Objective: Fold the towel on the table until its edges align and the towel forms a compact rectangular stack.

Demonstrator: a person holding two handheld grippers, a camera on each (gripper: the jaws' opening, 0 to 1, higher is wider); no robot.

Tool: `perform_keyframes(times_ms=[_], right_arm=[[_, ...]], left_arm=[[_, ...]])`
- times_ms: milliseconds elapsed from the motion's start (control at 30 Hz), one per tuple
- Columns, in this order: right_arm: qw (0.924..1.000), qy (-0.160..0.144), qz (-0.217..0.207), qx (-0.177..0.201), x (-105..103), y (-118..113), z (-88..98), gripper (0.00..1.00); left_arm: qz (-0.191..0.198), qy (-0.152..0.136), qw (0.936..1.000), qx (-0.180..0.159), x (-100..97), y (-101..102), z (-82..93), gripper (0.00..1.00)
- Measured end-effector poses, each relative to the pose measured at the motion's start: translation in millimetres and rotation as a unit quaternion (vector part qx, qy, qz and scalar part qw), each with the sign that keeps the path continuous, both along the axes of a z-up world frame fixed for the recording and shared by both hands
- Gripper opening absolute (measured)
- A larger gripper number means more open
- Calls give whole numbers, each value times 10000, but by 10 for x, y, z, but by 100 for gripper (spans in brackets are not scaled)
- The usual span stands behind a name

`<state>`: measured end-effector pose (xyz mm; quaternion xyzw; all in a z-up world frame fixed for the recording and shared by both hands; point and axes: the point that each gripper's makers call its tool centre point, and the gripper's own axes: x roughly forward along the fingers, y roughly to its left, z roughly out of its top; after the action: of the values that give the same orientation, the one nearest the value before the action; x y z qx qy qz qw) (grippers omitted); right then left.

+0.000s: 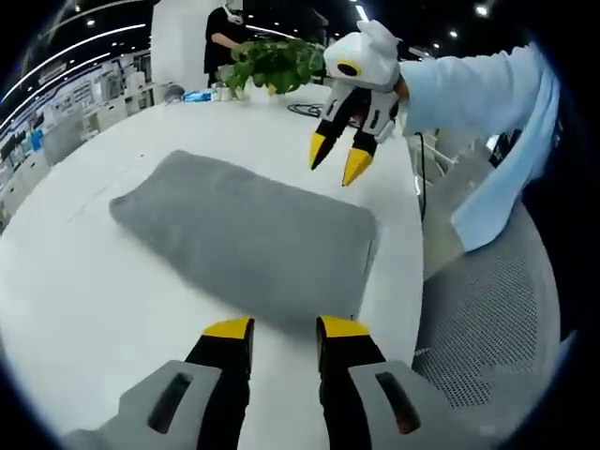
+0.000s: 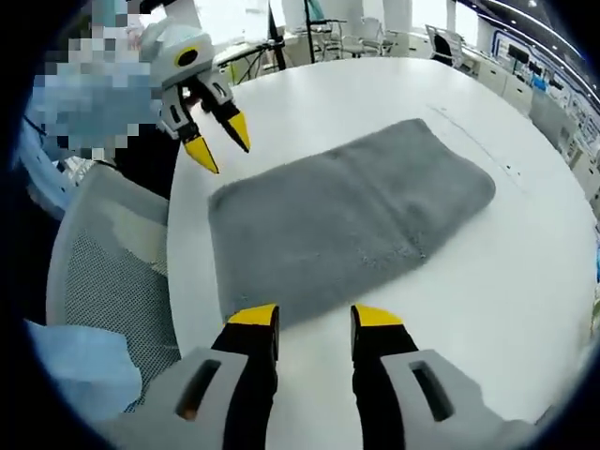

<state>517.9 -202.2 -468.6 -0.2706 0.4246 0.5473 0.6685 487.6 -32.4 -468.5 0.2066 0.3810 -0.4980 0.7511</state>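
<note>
I see the grey towel (image 1: 248, 239) lying flat, already doubled, near the edge of the white surface (image 1: 75, 300). My left tongs (image 1: 284, 329) and right tongs (image 2: 314, 317) hover spread at its two near-edge corners, pinching nothing. Risk: an uneven pinch catches one layer only, skewing the fold.

We see left gripper (image 1: 285, 328) jaws parted, bare white table (image 1: 75, 291) between and beside fingertips, nothing blocking. Grey towel (image 1: 253, 234) lies flat just ahead of fingertips, low, easy to pass over. Right gripper (image 1: 337, 159) hangs above towel's far edge, jaws apart, air beneath free. Potted plant (image 1: 272, 61) stands well beyond. Mesh chair (image 2: 103, 281) crowds table edge, left of right gripper's fingertips.
</note>
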Motion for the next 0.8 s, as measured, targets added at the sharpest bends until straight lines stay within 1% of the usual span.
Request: perform_keyframes(times_ms=[33, 100, 233, 300, 367, 433, 533, 633, 800], right_arm=[[10000, 14, 69, -51, -48, 8, 12, 29], [9997, 6, 243, -87, -116, 34, 43, 29], [9985, -35, 517, -185, -162, 81, 60, 30], [9981, 46, 591, -186, -216, 111, 74, 31], [9977, 119, 645, -187, -268, 132, 77, 31], [9971, 141, 720, -193, -301, 146, 71, 30], [9960, 133, 848, -237, -388, 170, 63, 30], [9950, 155, 947, -264, -428, 189, 65, 30], [9939, 161, 1050, -290, -462, 211, 58, 31]], left_arm=[[-82, 49, 9999, 125, -31, 27, -17, 28], [-259, 55, 9992, 290, -82, 40, -11, 28], [-377, 50, 9986, 374, -139, 9, 33, 29], [-481, 97, 9980, 390, -181, -20, 52, 28], [-639, 35, 9970, 426, -221, -67, 69, 28], [-752, 40, 9961, 452, -253, -105, 75, 27], [-916, 68, 9944, 517, -304, -152, 49, 27], [-1126, 64, 9913, 679, -350, -177, 6, 27], [-1258, 64, 9892, 751, -359, -224, -23, 27]])
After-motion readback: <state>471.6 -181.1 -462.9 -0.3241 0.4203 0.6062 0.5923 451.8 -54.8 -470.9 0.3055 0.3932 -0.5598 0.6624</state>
